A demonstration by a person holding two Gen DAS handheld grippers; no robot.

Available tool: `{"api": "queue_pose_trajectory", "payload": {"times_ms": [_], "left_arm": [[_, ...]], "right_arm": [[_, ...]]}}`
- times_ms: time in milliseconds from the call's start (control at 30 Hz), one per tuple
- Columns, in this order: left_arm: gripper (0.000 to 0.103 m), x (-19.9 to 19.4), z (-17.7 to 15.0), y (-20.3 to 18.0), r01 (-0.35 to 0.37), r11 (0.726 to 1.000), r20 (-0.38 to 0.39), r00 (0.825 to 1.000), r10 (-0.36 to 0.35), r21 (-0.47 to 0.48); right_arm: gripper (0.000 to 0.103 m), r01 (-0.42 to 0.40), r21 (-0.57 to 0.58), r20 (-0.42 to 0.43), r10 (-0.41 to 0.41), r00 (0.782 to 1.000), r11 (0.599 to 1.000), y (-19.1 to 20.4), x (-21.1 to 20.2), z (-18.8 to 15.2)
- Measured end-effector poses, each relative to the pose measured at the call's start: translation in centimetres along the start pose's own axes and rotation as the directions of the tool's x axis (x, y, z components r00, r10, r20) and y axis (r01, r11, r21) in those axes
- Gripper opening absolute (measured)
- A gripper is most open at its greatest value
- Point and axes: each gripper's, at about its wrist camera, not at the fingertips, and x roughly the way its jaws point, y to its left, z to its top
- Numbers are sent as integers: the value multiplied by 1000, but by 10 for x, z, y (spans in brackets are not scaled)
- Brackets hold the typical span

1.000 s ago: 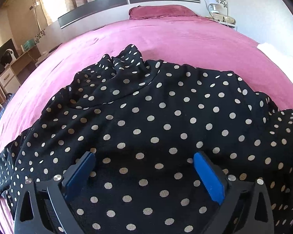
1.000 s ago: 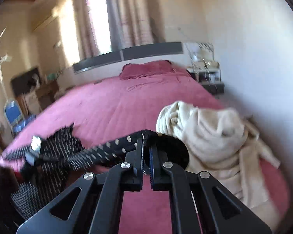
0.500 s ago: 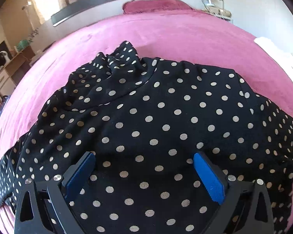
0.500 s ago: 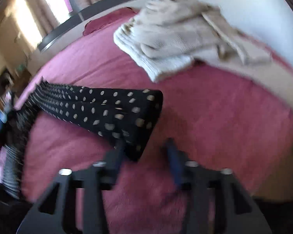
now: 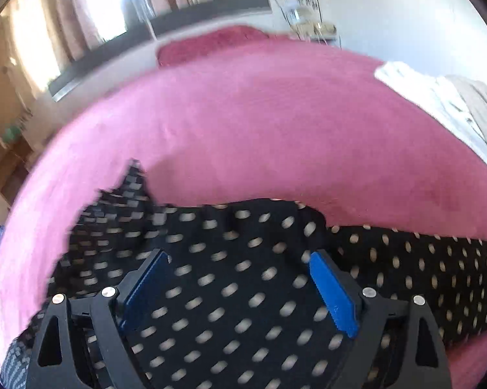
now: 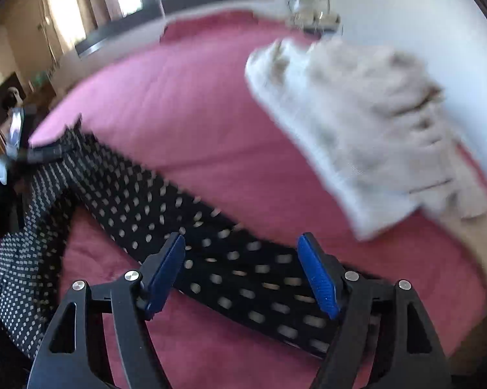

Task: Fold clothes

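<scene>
Black polka-dot garment (image 5: pixel 243 278) lies on the pink bed cover (image 5: pixel 259 129), at the near edge of the bed. In the left wrist view its body bunches up toward the near-left part of the bed and one long sleeve (image 5: pixel 421 265) runs off flat to the right. View is motion-blurred.

L gripper (image 5: pixel 240 278) hovers over the garment body w/ blue pads spread wide; jaws have just been closing a little, yet fabric only shows below and between them, nothing pinched, pads not pressing on it.

R gripper (image 6: pixel 243 259) sits over the sleeve (image 6: pixel 211 246) near the bed's near-right edge. Its jaws have just been opening, now well apart; the sleeve lies flat on the cover under the gap, running diagonally back toward the left, not gripped. Sleeve end is just past the right finger.

Cream knit pile (image 6: pixel 366 136) sits along the right edge of the bed, apart from the sleeve; also seen at far right in the left wrist view (image 5: pixel 437 103). Dark pink pillow (image 5: pixel 211 43) at the head end, against the headboard (image 5: pixel 185 19). Curtains (image 5: pixel 91 9) behind, bright window light.
</scene>
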Motion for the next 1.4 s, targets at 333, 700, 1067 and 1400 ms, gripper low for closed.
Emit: {"api": "queue_pose_trajectory", "payload": {"times_ms": [333, 700, 1067, 1400], "left_arm": [[100, 34, 15, 16, 56, 997, -11, 998, -57, -61], [86, -44, -30, 116, 32, 993, 146, 989, -15, -113], [86, -50, -144, 286, -175, 908, -11, 983, 184, -380], [91, 1, -133, 313, -281, 894, -60, 959, 278, -350]], "right_arm": [[69, 175, 344, -52, -168, 984, 923, -77, -48, -75], [75, 106, 201, -74, -93, 993, 974, -10, 12, -26], [77, -72, -6, 73, 72, 995, 997, 154, 4, 57], [77, -174, -312, -145, 135, 980, 934, 359, 152, 86]]}}
